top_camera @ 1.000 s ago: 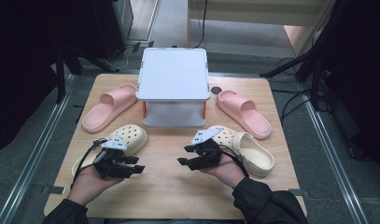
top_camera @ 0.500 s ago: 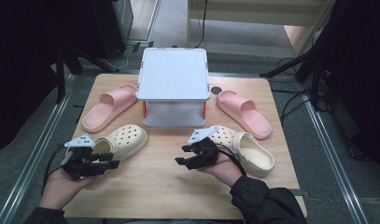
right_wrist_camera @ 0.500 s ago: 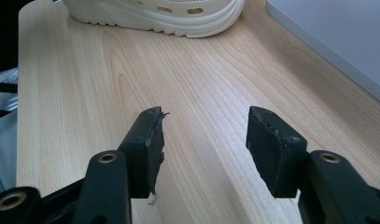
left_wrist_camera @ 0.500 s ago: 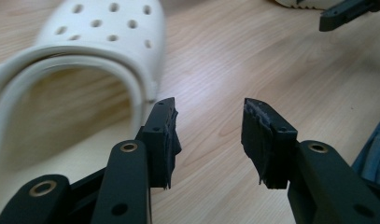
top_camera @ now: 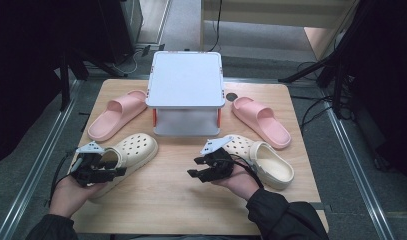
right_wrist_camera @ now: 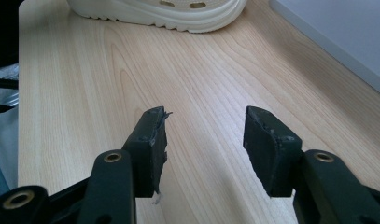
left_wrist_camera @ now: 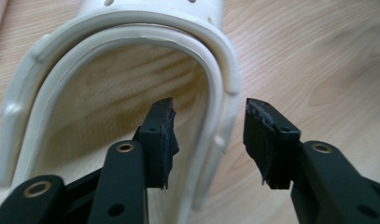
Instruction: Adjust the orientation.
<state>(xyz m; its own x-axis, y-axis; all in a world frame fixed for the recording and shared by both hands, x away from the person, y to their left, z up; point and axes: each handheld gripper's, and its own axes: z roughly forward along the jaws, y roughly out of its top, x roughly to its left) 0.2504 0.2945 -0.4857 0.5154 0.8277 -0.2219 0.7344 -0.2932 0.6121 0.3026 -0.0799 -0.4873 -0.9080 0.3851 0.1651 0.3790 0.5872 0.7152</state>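
The left gripper's [left_wrist_camera: 208, 140] jaws stood apart astride the heel rim of the left clog [left_wrist_camera: 131, 60], one jaw inside the opening, the other outside over the wood. The rim wall ran up between the pads with a gap on each side, so nothing was clamped. In the high view this gripper [top_camera: 98, 170] sat at the clog's [top_camera: 133, 150] heel end, near the front left corner of the surface [top_camera: 181, 200], with a hand [top_camera: 71, 192] under it.

The right gripper's [right_wrist_camera: 204, 144] jaws were open too, with bare wood between them; they had just been closing a little, on nothing. Ahead of them lay the sole edge of a clog [right_wrist_camera: 178, 14] and, to the right, the edge of the grey stand [right_wrist_camera: 337, 32]. From above, the right gripper [top_camera: 206, 167] hovered over the middle front of the surface, pointing left, the hand [top_camera: 238, 182] behind it. The right clog [top_camera: 263, 160] lay just beside that hand, toe towards the stand [top_camera: 186, 80].

Farther out, one pink slide [top_camera: 116, 115] lay left of the stand and the other pink slide [top_camera: 261, 120] right of it, both angled outward. The stand, a flat grey top on red legs, stood at the back middle of the surface. A small dark disc [top_camera: 232, 96] lay between its right side and the right slide.
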